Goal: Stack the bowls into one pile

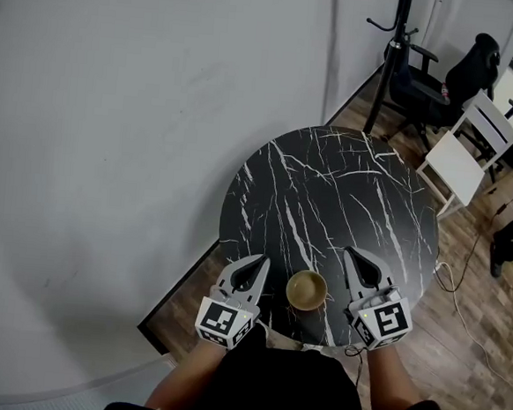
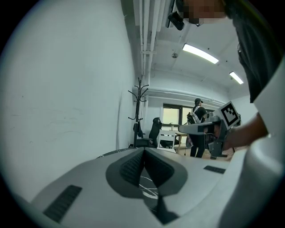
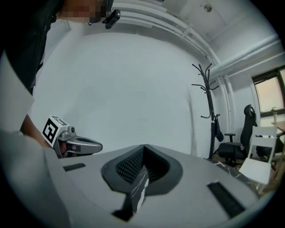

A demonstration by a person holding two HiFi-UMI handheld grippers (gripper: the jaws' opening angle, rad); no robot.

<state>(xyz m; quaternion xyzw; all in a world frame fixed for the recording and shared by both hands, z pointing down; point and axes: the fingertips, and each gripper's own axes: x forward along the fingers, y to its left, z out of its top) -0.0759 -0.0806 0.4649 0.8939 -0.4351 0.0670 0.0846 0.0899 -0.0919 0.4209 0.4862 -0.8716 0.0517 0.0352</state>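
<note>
The brownish bowl (image 1: 306,289) sits upright on the black marble table (image 1: 329,188), right at the near edge, smack between the two grippers (from above it looks like one bowl, can't tell if more are nested inside). The left gripper (image 1: 260,262) is just beside it on one side and the right gripper (image 1: 351,252) just beside it on the other, neither touching it. Both have their jaws pressed together with nothing in them; each gripper view only shows a bit of marble below the tips. Past the table there's a coat stand (image 1: 390,60), a black office chair (image 1: 443,82) and a white chair (image 1: 469,141).
</note>
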